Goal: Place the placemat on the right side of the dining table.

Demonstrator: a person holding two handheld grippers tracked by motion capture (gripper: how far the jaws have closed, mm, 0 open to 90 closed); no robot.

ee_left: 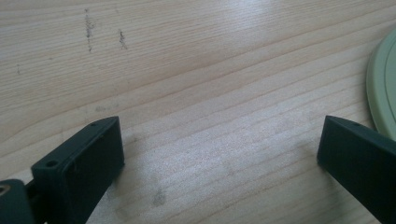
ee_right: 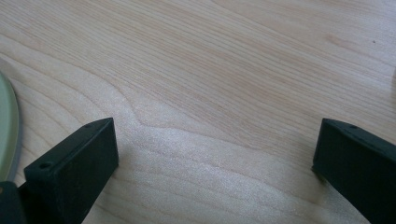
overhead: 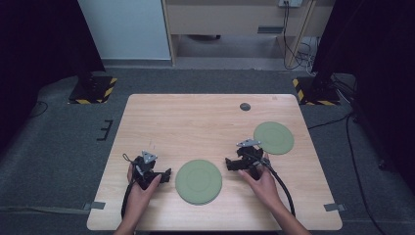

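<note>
Two flat green plates lie on the wooden table (overhead: pixel 195 122). The nearer plate (overhead: pixel 198 181) sits at the front centre; the other plate (overhead: pixel 273 137) lies farther back on the right. My left gripper (overhead: pixel 165 175) rests on the table just left of the nearer plate, pointing at it. Its jaws stand wide open (ee_left: pixel 219 126) over bare wood, with the plate's rim (ee_left: pixel 385 88) at the right edge. My right gripper (overhead: pixel 229 164) sits just right of that plate and is open (ee_right: pixel 213 125) with nothing between the jaws; the plate's rim (ee_right: pixel 7 126) shows at the left.
A small dark round disc (overhead: pixel 245 106) lies near the table's far edge. Grey carpet surrounds the table, with black stands (overhead: pixel 90 88) at both far corners. Cables trail from both grippers toward the front edge.
</note>
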